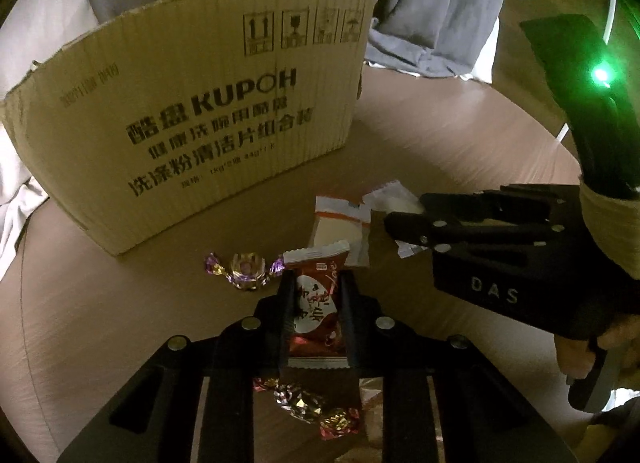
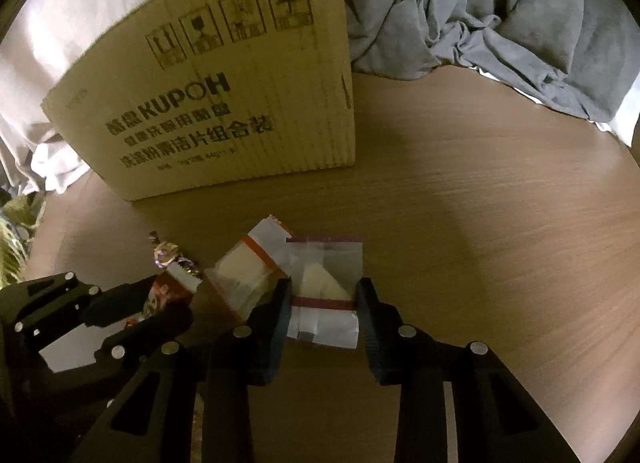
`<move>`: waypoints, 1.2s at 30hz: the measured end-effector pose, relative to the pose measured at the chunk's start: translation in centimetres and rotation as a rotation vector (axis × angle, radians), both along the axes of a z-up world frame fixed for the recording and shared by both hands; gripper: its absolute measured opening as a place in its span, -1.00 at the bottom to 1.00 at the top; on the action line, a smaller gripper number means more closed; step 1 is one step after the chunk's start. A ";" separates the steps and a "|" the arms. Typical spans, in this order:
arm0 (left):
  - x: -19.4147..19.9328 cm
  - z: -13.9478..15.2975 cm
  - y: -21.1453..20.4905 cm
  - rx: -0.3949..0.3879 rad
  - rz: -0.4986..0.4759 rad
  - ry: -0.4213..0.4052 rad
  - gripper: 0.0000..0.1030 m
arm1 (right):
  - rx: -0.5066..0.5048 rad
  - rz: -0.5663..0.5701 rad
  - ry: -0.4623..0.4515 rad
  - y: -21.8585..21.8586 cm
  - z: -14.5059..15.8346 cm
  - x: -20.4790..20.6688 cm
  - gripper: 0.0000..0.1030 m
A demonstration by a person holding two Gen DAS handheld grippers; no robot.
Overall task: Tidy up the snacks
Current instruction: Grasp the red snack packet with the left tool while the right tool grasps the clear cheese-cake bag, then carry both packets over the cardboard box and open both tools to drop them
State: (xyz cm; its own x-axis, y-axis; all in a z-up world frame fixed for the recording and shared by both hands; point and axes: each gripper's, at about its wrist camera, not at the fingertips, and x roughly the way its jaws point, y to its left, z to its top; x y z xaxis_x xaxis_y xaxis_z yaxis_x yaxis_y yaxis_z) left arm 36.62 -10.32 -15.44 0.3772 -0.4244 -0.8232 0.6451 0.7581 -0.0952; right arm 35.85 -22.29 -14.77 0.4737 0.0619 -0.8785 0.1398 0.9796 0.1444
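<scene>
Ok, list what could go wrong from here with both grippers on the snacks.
1. The left gripper is clamped on the glossy red snack packet; the slick wrapper may slip.
2. The right gripper straddles the clear packet with a red stripe, which overlaps the orange-striped clear packet; lifting could drag that one.
3. The tall brown cardboard box has a high wall; packets may catch on its rim.

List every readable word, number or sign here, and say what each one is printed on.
"KUPOH": cardboard box, with large Chinese lines beneath.
"11": first of four handling pictograms at the box's top.
"DAS": body of the right gripper.
Red snack packet in the left gripper: white characters, too distorted to read.
Box's fine print: blurred.
</scene>
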 end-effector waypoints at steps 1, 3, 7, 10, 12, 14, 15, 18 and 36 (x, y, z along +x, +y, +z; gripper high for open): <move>-0.1 0.2 0.0 -0.003 0.002 -0.004 -0.57 | -0.001 -0.001 -0.007 -0.1 0.3 -0.1 -0.34; -0.2 0.7 0.2 -0.013 0.006 -0.013 -0.57 | -0.002 0.000 -0.023 0.0 1.0 -0.6 -0.34; -1.0 1.9 0.7 -0.017 0.002 -0.031 -0.58 | 0.005 0.014 -0.038 0.0 2.5 -1.2 -0.34; -1.7 3.1 1.2 -0.034 0.009 -0.057 -0.58 | 0.000 0.020 -0.069 0.5 3.9 -1.9 -0.34; -2.0 4.1 1.5 -0.050 0.020 -0.069 -0.58 | -0.001 0.026 -0.092 0.6 4.9 -2.1 -0.34; -2.3 5.1 2.0 -0.062 0.036 -0.085 -0.58 | 0.001 0.030 -0.115 0.8 6.0 -2.6 -0.34; -2.6 5.7 2.3 -0.068 0.048 -0.096 -0.58 | 0.000 0.032 -0.124 0.9 6.4 -2.7 -0.34; -2.9 7.4 2.7 -0.085 0.078 -0.122 -0.58 | 0.005 0.035 -0.157 0.8 7.7 -3.1 -0.34; -3.1 15.6 5.8 -0.126 0.241 -0.307 -0.57 | 0.008 0.070 -0.392 2.5 15.9 -4.5 -0.34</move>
